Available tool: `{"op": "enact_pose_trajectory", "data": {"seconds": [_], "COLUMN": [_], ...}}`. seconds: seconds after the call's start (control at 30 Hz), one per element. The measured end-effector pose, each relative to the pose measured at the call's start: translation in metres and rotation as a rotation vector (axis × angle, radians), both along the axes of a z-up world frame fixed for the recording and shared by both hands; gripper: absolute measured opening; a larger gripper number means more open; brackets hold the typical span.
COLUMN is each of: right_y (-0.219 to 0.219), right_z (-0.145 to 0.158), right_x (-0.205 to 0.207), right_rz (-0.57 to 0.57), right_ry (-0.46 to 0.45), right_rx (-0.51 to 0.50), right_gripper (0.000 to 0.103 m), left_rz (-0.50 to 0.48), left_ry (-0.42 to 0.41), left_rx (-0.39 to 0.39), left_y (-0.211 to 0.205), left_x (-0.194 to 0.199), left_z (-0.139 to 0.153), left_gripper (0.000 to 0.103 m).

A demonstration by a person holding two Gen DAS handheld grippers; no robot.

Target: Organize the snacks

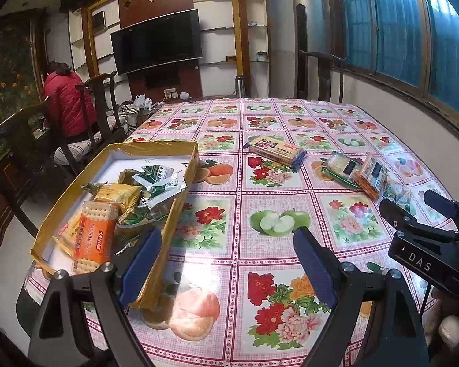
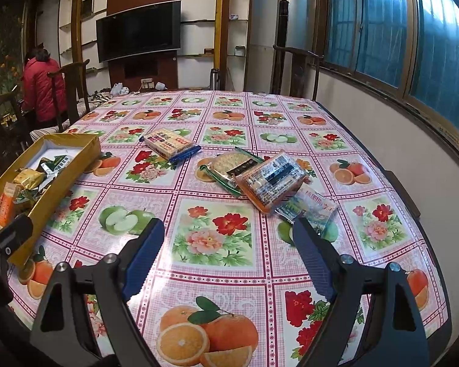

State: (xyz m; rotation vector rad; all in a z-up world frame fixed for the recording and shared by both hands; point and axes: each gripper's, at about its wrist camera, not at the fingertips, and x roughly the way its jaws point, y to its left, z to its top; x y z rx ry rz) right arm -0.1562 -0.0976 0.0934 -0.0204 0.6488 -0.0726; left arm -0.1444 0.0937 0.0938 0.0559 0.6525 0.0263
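Left wrist view: left hand-held gripper (image 1: 228,263) spread apart, empty, just right of gold box (image 1: 185,180) holding snack packets (image 1: 119,194).

Right wrist view: right hand-held gripper (image 2: 229,257) spread apart, empty, above bench (image 2: 217,287); loose cracker packs (image 2: 269,180) well right of gold box (image 2: 67,177).

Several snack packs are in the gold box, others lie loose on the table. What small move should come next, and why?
Probably ease the right gripper, open and empty, forward onto the pale packet just ahead of its fingertips: it is the nearest of four packs outside the gold box.
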Motion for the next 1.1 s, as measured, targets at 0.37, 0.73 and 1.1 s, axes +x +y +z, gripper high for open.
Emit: {"op": "enact_pose_trajectory", "data": {"seconds": [0.37, 0.73, 1.1], "right_y": [-0.003, -0.009, -0.009], "right_z": [-0.003, -0.006, -0.009], "right_x": [0.005, 0.008, 0.012], "right_rz": [-0.005, -0.013, -0.011], "right_ry": [0.018, 0.037, 0.048], "right_rx": [0.001, 0.009, 0.009], "right_gripper": [0.086, 0.086, 0.086], "left_rz": [-0.012, -0.02, -0.053], "left_ry": [0.031, 0.082, 0.158], "left_rx": [-0.006, -0.042, -0.103], "left_y": [-0.002, 0.0, 0.0], "left_x": [0.006, 0.011, 0.021], "left_z": [-0.006, -0.015, -0.023], "left_gripper": [0.088, 0.088, 0.088]}}
